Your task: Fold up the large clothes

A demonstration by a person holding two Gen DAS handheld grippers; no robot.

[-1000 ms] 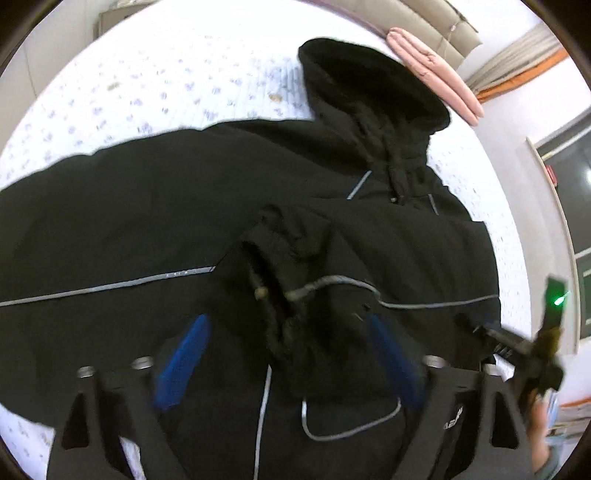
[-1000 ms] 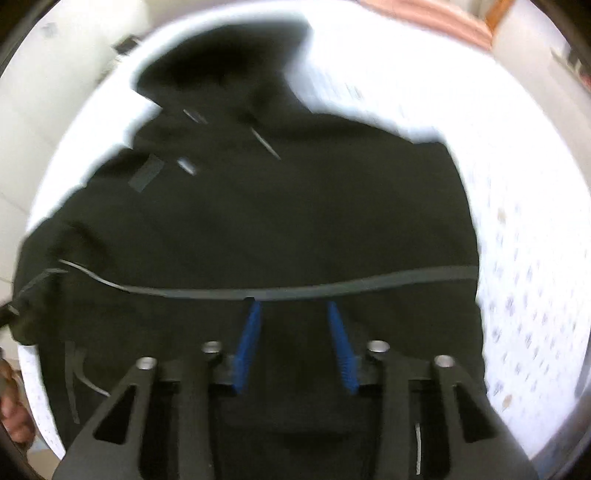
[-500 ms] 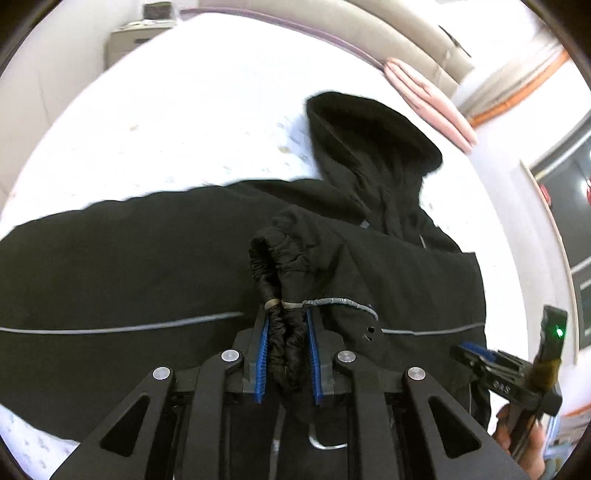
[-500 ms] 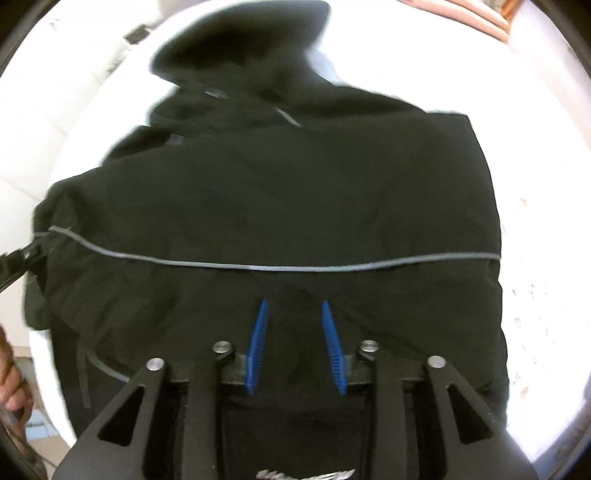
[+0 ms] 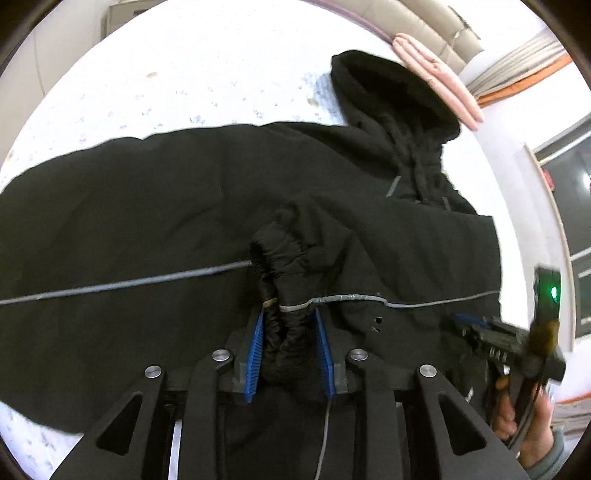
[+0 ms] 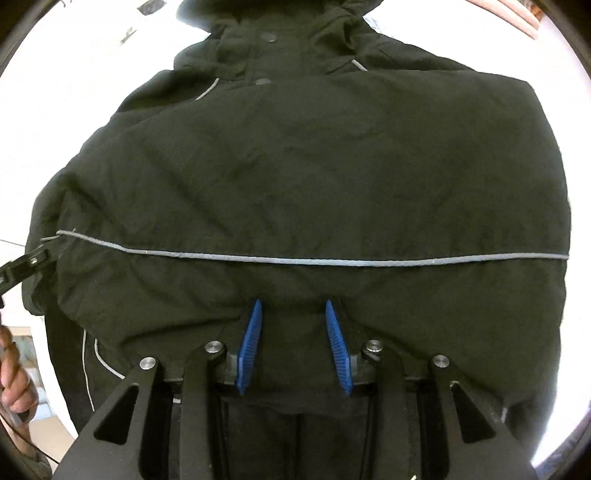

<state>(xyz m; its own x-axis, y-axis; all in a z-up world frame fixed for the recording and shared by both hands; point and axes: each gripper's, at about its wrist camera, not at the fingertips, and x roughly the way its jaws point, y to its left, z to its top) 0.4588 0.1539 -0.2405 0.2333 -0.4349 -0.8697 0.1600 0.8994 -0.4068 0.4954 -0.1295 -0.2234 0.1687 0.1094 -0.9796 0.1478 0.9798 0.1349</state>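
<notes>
A black hooded jacket [image 5: 147, 206] with a thin grey stripe lies spread on a white patterned bed [image 5: 192, 74]. Its hood [image 5: 391, 92] points toward the headboard. My left gripper [image 5: 289, 314] is shut on the jacket's gathered sleeve cuff [image 5: 284, 258] and holds it over the jacket's body. In the right wrist view the jacket [image 6: 314, 166] fills the frame. My right gripper [image 6: 293, 306] is over the jacket's lower part, its blue fingers [image 6: 251, 332] apart with only flat fabric behind them. The right gripper also shows in the left wrist view [image 5: 491, 336].
A pink folded cloth [image 5: 436, 74] lies by the beige headboard [image 5: 424, 26] past the hood. A window [image 5: 569, 221] is on the right wall. A hand [image 6: 14, 384] shows at the left edge of the right wrist view.
The left gripper closed on the sleeve cuff and now holds it over the jacket. The right gripper moved closer to the jacket.
</notes>
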